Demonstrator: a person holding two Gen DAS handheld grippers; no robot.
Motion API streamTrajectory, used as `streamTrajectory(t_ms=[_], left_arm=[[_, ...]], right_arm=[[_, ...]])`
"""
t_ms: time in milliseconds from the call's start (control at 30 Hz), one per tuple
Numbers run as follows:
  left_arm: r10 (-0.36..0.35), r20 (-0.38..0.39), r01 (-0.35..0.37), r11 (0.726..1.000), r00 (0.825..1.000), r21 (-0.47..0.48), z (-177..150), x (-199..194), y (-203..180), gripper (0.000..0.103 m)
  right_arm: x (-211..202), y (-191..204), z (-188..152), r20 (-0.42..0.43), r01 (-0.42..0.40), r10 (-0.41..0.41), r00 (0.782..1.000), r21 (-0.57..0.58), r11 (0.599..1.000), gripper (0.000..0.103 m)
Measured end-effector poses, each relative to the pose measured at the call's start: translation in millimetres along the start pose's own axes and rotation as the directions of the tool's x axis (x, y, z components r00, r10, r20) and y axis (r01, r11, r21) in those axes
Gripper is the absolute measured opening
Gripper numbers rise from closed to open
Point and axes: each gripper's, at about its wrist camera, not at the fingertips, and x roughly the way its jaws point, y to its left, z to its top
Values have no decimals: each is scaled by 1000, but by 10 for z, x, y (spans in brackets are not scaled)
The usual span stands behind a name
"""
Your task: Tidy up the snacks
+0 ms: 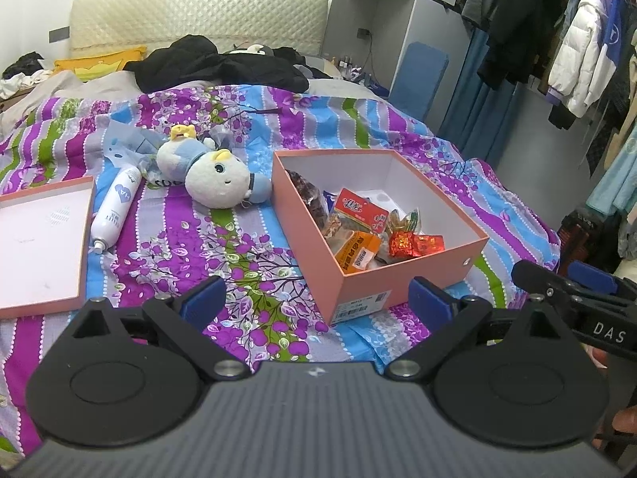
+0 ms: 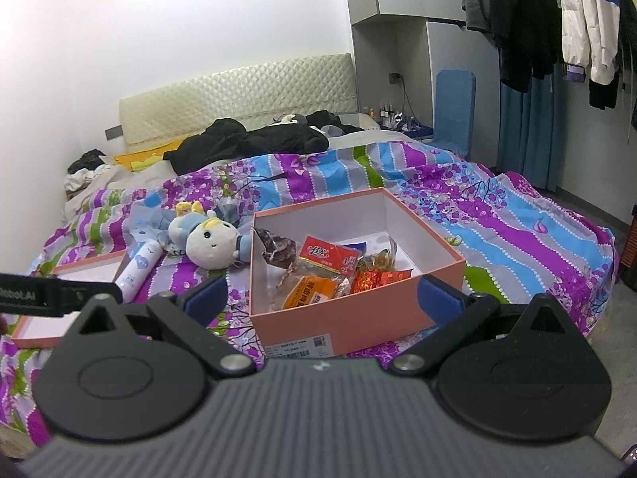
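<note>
A pink cardboard box (image 1: 370, 279) (image 2: 350, 318) lies open on the flowered bedspread, holding several snack packets: an orange one (image 1: 356, 253) (image 2: 308, 292), a red-and-yellow one (image 1: 360, 211) (image 2: 328, 259), a shiny red one (image 1: 416, 245) (image 2: 370, 279) and a dark one (image 1: 306, 195) (image 2: 278, 251). My left gripper (image 1: 316, 304) hovers open and empty just short of the box's near left corner. My right gripper (image 2: 324, 298) is also open and empty, hanging before the box's near wall. The right gripper's finger (image 1: 573, 290) shows at the left view's right edge.
The box's pink lid (image 1: 40, 239) (image 2: 43, 318) lies upside down on the left. A white spray bottle (image 1: 115, 207) (image 2: 139, 269) and a plush doll (image 1: 217, 177) (image 2: 207, 245) lie between lid and box. Black clothing (image 1: 215, 63) is piled near the headboard. Hanging coats (image 1: 577, 40) fill the right.
</note>
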Motion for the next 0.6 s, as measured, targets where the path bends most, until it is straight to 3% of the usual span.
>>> streamTrajectory(t_ms=[600], left_arm=[[-16, 3, 16, 1000, 1000, 7, 1, -16, 27, 100]], right_arm=[[28, -18, 5, -14, -6, 6, 1000, -5, 1000, 103]])
